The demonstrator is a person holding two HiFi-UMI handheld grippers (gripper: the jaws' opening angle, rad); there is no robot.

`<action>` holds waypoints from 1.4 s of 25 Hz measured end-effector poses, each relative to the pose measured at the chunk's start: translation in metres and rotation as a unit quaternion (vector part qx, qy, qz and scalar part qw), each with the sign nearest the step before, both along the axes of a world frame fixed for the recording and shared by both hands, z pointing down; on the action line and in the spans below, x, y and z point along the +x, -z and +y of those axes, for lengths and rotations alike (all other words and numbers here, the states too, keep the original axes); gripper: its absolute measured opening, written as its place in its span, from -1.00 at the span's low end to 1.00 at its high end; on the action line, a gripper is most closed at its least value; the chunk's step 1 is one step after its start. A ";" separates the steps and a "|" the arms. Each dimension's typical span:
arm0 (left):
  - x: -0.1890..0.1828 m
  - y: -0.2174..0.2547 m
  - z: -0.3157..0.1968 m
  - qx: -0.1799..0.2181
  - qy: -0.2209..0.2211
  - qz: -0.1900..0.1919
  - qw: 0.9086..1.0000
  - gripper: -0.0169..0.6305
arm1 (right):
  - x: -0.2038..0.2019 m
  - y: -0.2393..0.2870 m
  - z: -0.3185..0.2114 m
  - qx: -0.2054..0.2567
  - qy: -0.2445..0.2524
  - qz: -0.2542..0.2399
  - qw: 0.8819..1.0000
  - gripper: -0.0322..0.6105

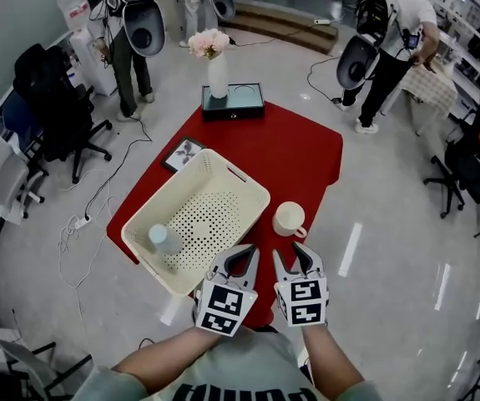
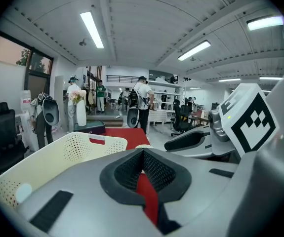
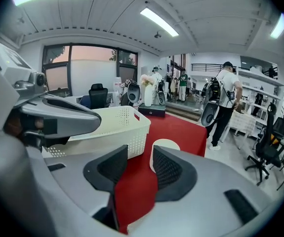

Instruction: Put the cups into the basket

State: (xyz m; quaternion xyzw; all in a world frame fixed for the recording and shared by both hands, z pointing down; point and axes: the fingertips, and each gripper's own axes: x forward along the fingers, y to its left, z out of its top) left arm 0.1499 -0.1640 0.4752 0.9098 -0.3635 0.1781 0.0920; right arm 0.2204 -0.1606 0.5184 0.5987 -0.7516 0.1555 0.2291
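Observation:
On the red table (image 1: 306, 153) lies a cream perforated basket (image 1: 231, 182), and a pale cup (image 1: 164, 239) stands in its near left corner. A cream mug (image 1: 289, 219) stands on the cloth just right of the basket. Both grippers hover side by side at the table's near edge. My left gripper (image 1: 246, 251) is at the basket's near right corner, its jaws closed together with nothing between them (image 2: 142, 152). My right gripper (image 1: 298, 247) is just short of the mug. Its jaws stand apart and empty (image 3: 139, 149), and the mug (image 3: 165, 144) shows beyond them, beside the basket (image 3: 117, 120).
At the table's far end are a white vase of pink flowers (image 1: 217, 73), a dark box (image 1: 233, 100) and a small picture frame (image 1: 181, 153). People stand around the room. Office chairs (image 1: 52, 98) and cables (image 1: 77, 224) are on the floor at left.

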 end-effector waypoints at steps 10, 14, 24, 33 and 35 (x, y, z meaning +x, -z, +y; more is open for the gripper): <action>0.025 -0.027 -0.025 -0.017 0.029 -0.021 0.999 -0.93 | 0.036 -0.034 -0.042 -0.017 0.018 0.013 1.000 0.01; 0.029 -0.038 -0.032 -0.027 0.043 -0.026 0.998 -0.93 | 0.047 -0.049 -0.059 -0.028 0.022 0.014 0.999 0.11; 0.034 -0.068 -0.039 -0.052 0.069 -0.032 0.996 -0.93 | 0.054 -0.082 -0.091 -0.056 0.053 0.018 0.997 0.27; 0.032 -0.081 -0.041 -0.062 0.080 -0.037 0.994 -0.92 | 0.049 -0.109 -0.097 -0.084 0.081 0.028 0.993 0.29; 0.031 -0.084 -0.042 -0.064 0.081 -0.039 0.994 -0.93 | 0.049 -0.112 -0.099 -0.084 0.082 0.032 0.993 0.29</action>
